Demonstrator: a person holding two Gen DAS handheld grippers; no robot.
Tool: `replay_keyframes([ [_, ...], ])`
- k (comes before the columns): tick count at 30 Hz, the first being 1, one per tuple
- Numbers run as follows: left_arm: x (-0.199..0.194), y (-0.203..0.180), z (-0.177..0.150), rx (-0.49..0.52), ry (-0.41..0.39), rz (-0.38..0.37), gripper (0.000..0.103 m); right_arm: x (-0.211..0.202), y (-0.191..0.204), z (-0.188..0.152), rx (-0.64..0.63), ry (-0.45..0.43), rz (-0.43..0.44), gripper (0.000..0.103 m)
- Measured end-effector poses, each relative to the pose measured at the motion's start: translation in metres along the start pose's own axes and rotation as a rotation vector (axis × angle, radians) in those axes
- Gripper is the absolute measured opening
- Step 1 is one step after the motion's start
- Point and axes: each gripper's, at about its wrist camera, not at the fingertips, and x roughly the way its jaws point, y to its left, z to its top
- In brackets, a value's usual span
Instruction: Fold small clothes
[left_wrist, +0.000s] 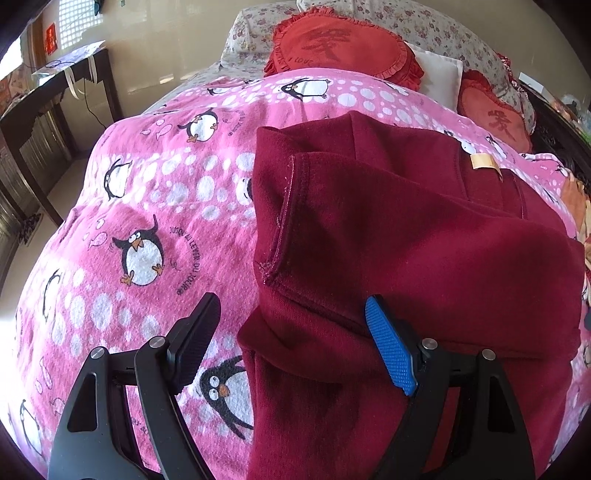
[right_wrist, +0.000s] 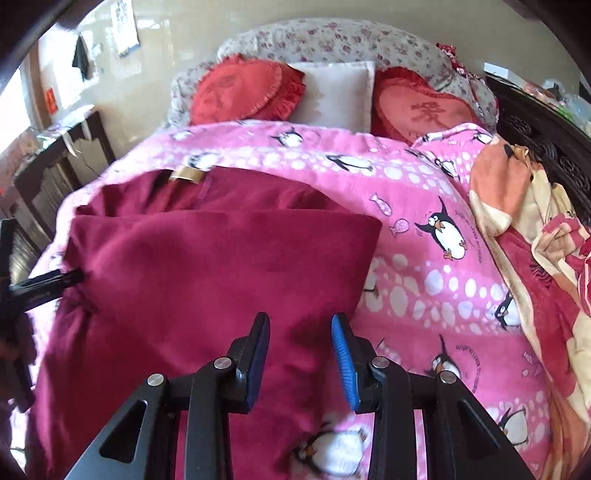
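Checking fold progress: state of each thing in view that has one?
Dark red knit garment: partly folded, one layer doubled over, flat on blanket.
Pink penguin-print fleece blanket: spread over bed.
Left gripper: fingers wide open, straddling the garment's edge.
Right gripper: fingers partly open above garment, gripping nothing.
Orange-and-pink patterned cloth: crumpled.

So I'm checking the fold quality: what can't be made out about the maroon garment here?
- maroon garment near end: left wrist view, cut off by the bottom edge.
- Its tan label: right wrist view, blurred, unreadable.
- Underside layers: both views, hidden beneath the top fold.
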Motion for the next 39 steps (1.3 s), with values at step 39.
replay_keyframes([
  [39, -0.134, 0.054, -0.147, -0.071, 0.029, -0.014, 0.081, -0.072, 0.038, -0.117, 0.122, 0.108, 0.145, 0.050],
])
